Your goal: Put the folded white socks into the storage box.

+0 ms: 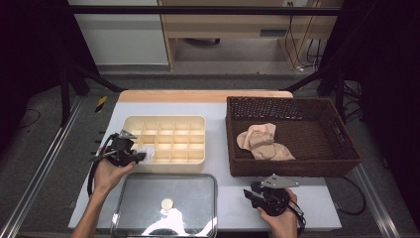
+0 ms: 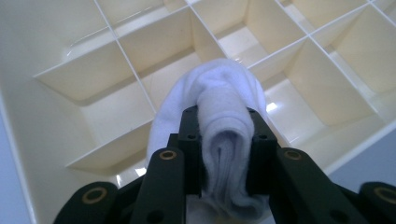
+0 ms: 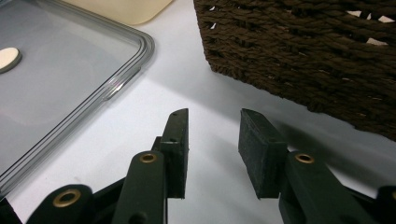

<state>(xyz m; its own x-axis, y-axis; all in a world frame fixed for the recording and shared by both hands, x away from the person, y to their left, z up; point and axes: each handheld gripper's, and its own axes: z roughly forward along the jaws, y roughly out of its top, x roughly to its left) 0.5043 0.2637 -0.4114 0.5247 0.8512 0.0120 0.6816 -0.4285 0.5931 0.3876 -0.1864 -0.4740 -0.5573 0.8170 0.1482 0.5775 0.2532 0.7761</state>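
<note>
High view: looks forward and down from above my side onto the whole table (image 1: 223, 198).
Left gripper view: rides my left gripper, close over the cream divided tray (image 2: 107, 65).
Right gripper view: low, near the wicker basket (image 3: 303, 42); shares the clear lid (image 3: 60, 70) with the high view.

My left gripper (image 1: 130, 151) sat at the table's left, forearm reaching in from below, its jaws clamped on a white sock (image 2: 224, 135). My right gripper (image 1: 261, 192) rested low near the front edge at the right, jaws parted with nothing between them, pointing up and left.
</note>
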